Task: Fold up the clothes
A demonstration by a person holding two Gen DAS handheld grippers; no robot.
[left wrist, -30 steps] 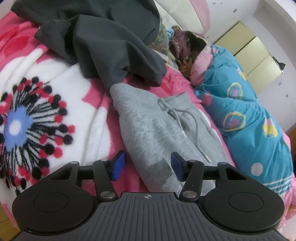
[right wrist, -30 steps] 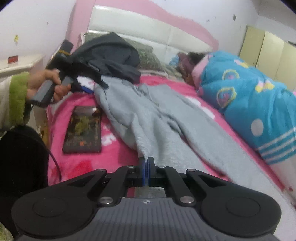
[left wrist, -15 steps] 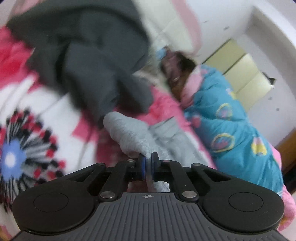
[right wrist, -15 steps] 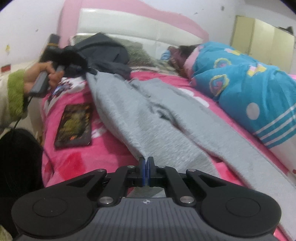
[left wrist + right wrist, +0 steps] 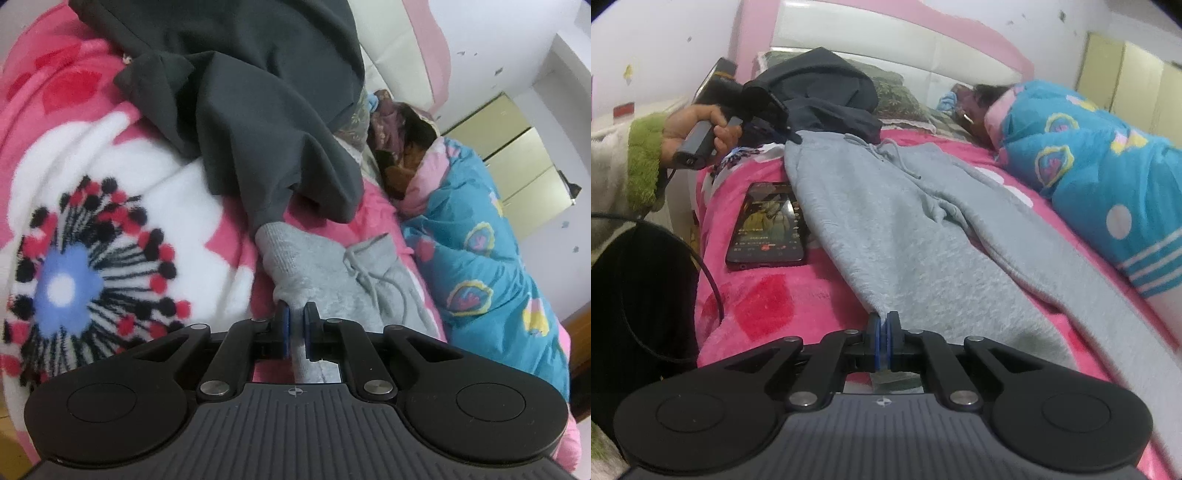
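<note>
Both grippers are clamped on the grey sweatpants (image 5: 908,236), which lie spread along a pink fleece blanket (image 5: 768,295) on a bed. At the near end, the right gripper (image 5: 883,332) pinches the hem of one trouser leg, blue pads pressed tight on the cloth with only a thin fold between them. At the far end, the left gripper (image 5: 295,325) pinches the ribbed waistband, a strip of grey fabric passing down between its pads; its jaws have just closed on that cloth. From the right wrist view a hand (image 5: 690,133) in a green cuff holds that left tool by its handle at the far left of the bed.

The waistband's drawstring (image 5: 369,280) lies loose just right of the left gripper. A dark grey garment (image 5: 251,110) is heaped beyond the waistband, its edge touching the sweatpants. A smartphone (image 5: 768,225) with a lit screen rests on the blanket just left of the trouser leg; its on-screen text is too small to read. To the right, a person lies under a blue patterned quilt (image 5: 1100,192). No brand mark shows on the clothing.
</note>
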